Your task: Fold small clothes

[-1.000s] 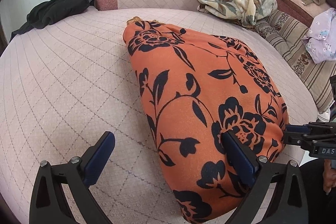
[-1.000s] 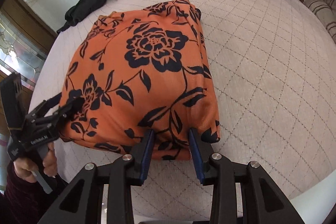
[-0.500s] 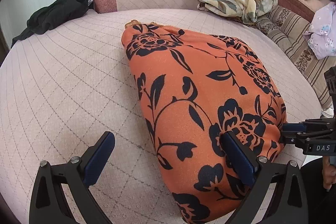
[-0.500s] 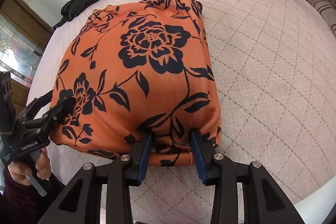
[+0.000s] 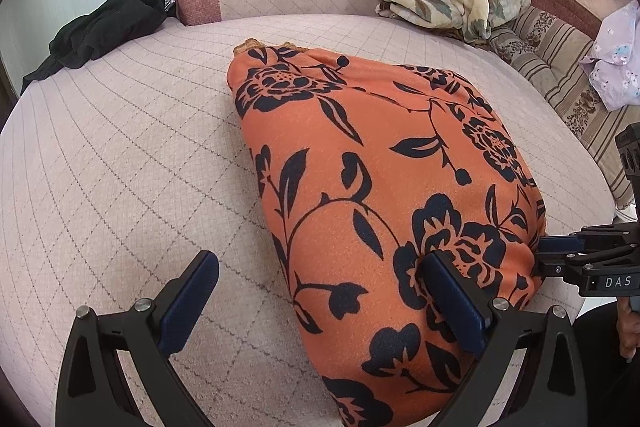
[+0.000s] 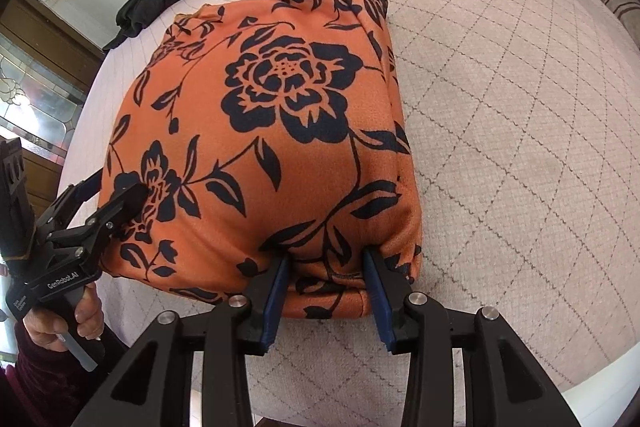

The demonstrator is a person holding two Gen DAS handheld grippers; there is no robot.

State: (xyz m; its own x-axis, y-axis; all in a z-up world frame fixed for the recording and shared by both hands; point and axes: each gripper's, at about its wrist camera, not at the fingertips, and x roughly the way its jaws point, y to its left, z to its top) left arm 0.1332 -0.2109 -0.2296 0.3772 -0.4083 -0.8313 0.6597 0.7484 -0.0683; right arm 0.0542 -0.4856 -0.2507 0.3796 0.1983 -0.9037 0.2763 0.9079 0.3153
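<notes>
Easing off the folded orange garment

Our right gripper [image 6: 326,281] fingers have parted slightly (hem still between them), our left gripper [image 5: 316,301] gapes wide, one finger resting on the orange floral garment [image 5: 380,187], folded on the quilted bed [image 5: 140,147].

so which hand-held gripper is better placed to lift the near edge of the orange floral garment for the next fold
Right. The right hand-held gripper has both fingers astride the near hem of the orange floral garment. The left hand-held gripper is wide open, with one finger on the cloth and the other over the bare quilted cushion.
</notes>
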